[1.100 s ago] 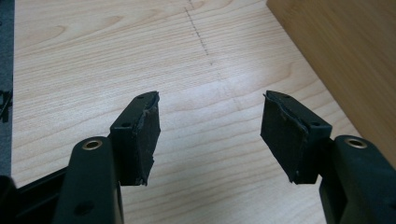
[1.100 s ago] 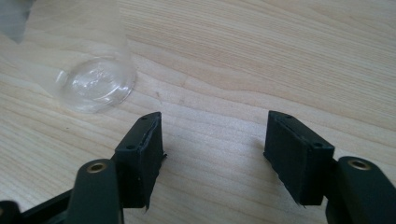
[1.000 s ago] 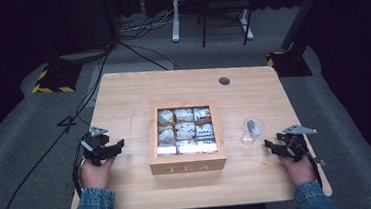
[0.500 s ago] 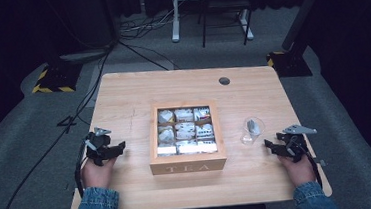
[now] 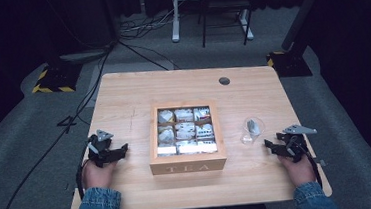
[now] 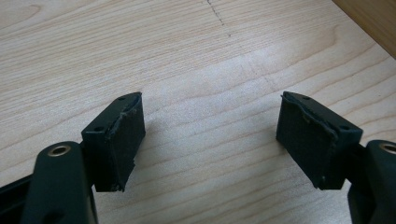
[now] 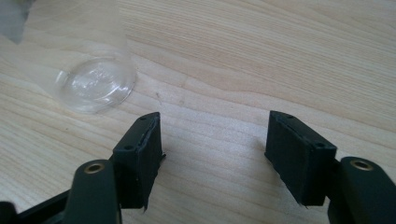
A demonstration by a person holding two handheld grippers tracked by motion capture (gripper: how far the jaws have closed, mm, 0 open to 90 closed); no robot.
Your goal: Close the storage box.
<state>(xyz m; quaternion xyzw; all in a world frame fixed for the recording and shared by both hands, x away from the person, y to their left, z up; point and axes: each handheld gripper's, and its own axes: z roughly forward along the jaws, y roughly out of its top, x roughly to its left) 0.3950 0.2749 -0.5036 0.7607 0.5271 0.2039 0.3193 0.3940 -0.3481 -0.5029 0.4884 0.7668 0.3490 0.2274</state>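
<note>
left tongs (image 5: 122,150): released, left of tea box (image 5: 188,162) | right tongs (image 5: 272,146): released, near glass (image 5: 251,130)

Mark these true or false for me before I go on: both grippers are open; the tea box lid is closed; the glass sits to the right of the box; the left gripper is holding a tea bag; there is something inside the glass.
1. Both grippers are open. True: the left gripper and right gripper each show a wide gap over bare table.
2. The tea box is closed. False: its compartments of tea bags are exposed.
3. The glass sits right of the box. True.
4. The left gripper holds a tea bag. False: it holds nothing.
5. Something is inside the glass. True: a pale item, too small to identify.
</note>
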